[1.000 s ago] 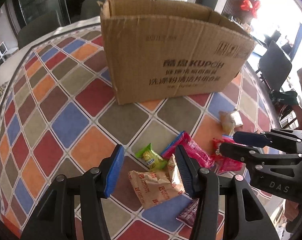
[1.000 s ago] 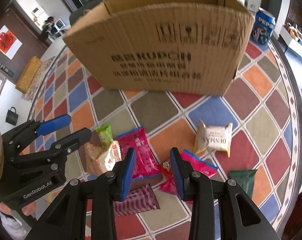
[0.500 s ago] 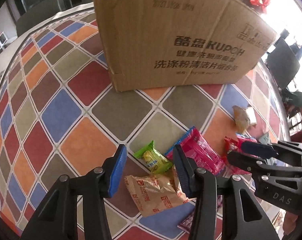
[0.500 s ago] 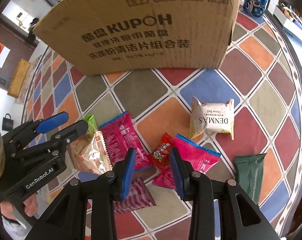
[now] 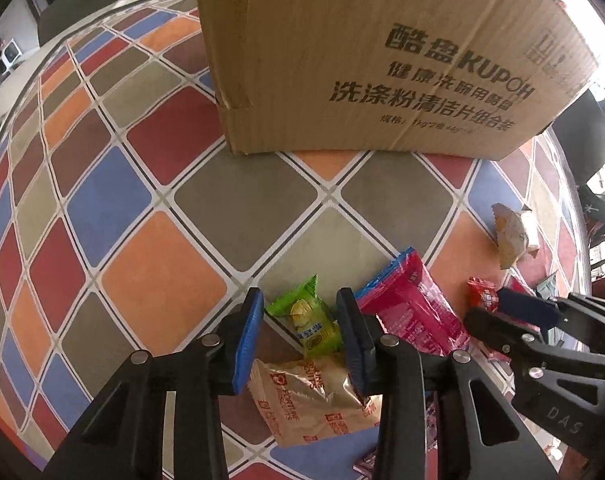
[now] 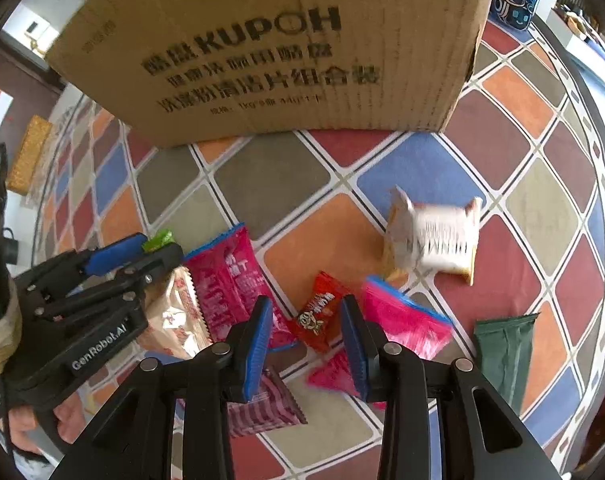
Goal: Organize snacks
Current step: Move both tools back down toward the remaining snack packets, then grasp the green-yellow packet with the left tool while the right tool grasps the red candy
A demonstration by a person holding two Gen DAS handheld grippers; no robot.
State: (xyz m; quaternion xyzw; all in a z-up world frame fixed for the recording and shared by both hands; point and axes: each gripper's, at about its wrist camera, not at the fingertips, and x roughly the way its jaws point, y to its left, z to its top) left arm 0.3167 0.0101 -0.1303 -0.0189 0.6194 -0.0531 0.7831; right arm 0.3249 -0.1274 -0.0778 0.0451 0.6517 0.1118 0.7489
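Both sets of tongs gape empty: left tongs (image 5: 298,330) straddle the green packet (image 5: 310,318), right tongs (image 6: 304,330) the red candy (image 6: 316,314), low centre on the worktop (image 5: 142,208). Likely risk: overlapping neighbours, like the tan wrapper (image 5: 310,400), get pinched too

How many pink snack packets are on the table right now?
2. One pink packet lies between the two grippers, beside the tan biscuit bag; the other pink packet lies right of the right gripper. More may be hidden under the jaws.
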